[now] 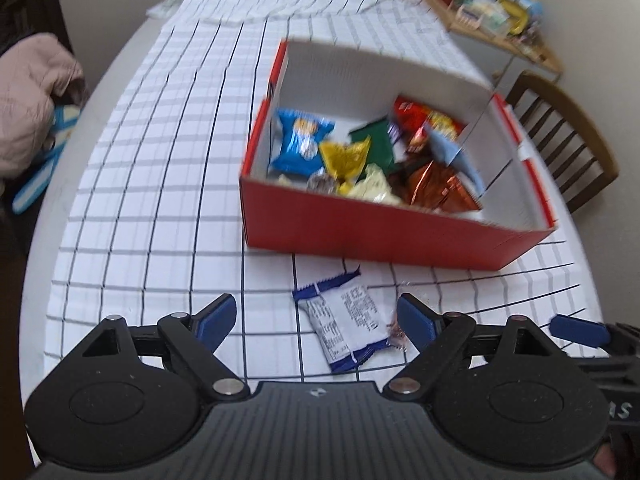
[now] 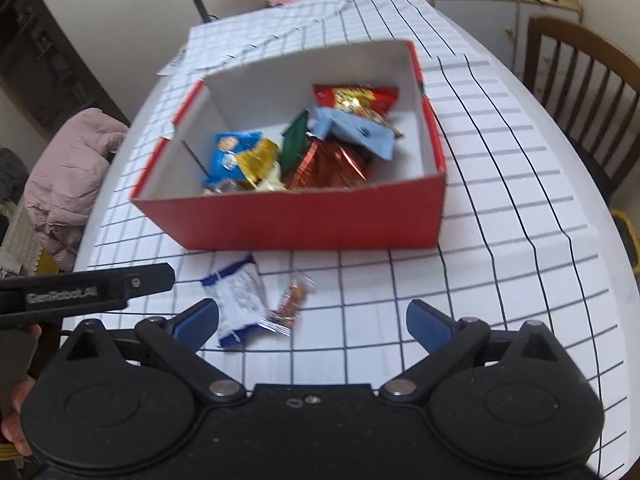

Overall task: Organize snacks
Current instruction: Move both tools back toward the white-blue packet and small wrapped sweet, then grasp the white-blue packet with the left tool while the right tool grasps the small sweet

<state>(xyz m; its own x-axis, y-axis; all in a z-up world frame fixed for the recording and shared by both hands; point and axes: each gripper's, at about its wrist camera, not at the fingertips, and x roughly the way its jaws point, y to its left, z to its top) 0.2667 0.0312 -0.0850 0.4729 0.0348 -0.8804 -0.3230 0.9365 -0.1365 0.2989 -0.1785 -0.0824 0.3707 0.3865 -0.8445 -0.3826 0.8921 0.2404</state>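
A red box (image 1: pixel 360 236) (image 2: pixel 300 220) with a white inside stands on the checked tablecloth (image 1: pixel 160 200). It holds several wrapped snacks, among them a blue packet (image 1: pixel 300 142), a yellow one (image 1: pixel 346 156) and a copper one (image 1: pixel 436 186). In front of the box lie a white-and-blue packet (image 1: pixel 344 328) (image 2: pixel 240 304) and a small clear-wrapped candy (image 2: pixel 290 304). My left gripper (image 1: pixel 316 316) is open, the packet lying between its fingers untouched. My right gripper (image 2: pixel 312 316) is open over the candy, apart from it.
A wooden chair (image 1: pixel 560 132) (image 2: pixel 580 92) stands at the table's right side. A pink jacket (image 1: pixel 32 96) (image 2: pixel 72 172) lies off the left edge. A cluttered shelf (image 1: pixel 492 12) is at the back right. The left tool's body (image 2: pixel 88 288) reaches in beside my right gripper.
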